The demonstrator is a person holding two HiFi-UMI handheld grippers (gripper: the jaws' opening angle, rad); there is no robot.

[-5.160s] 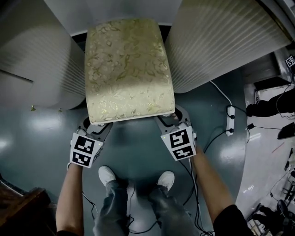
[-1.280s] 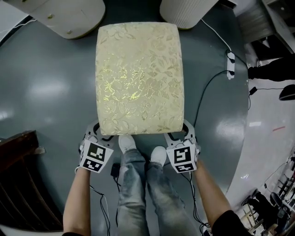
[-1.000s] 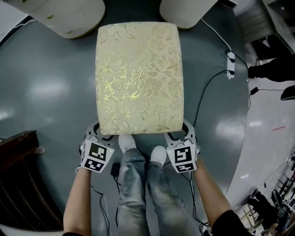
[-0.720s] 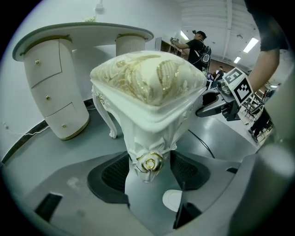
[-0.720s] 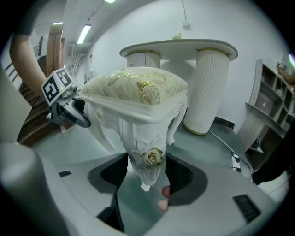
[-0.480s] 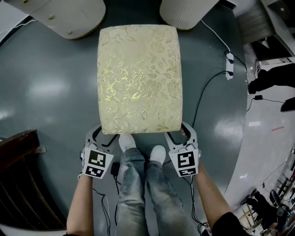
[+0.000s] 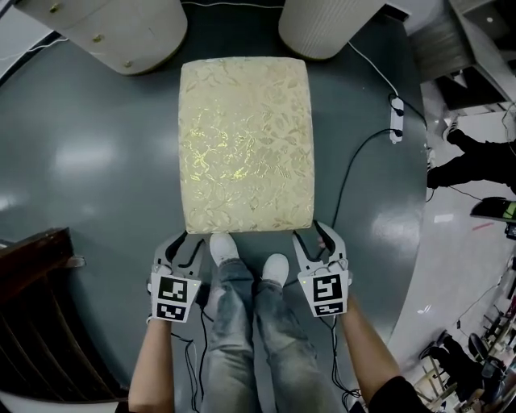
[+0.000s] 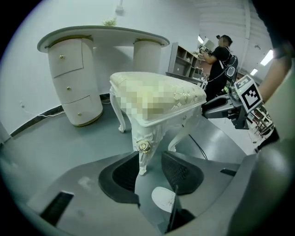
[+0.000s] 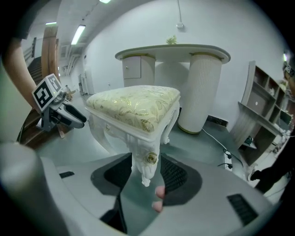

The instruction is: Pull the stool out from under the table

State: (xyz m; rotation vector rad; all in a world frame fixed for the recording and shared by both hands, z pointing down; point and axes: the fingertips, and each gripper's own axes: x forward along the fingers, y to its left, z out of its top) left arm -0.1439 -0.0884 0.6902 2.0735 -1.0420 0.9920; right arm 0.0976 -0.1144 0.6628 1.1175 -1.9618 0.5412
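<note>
The stool (image 7: 246,145), white carved legs under a gold brocade cushion, stands on the grey floor, out from under the table (image 8: 101,32). My left gripper (image 7: 185,246) sits just behind its near left corner. Its jaws are closing, and the near left leg (image 8: 143,152) shows in the gap, untouched by the pads. My right gripper (image 7: 316,242) is just behind the near right corner, its jaws also closing. The near right leg (image 9: 146,163) stands between them, free of both pads. Neither gripper holds anything.
The table's two white pedestals (image 7: 113,28) (image 7: 330,24) stand beyond the stool. A power strip (image 7: 395,131) and its cable lie on the floor to the right. My feet (image 7: 223,246) are right behind the stool. Dark wooden furniture (image 7: 32,323) is at left; another person (image 8: 216,60) stands at right.
Both grippers have drawn back from the stool's near corners toward my body, and their jaws have narrowed. The stool, under the table five seconds ago, now stands in the open.
</note>
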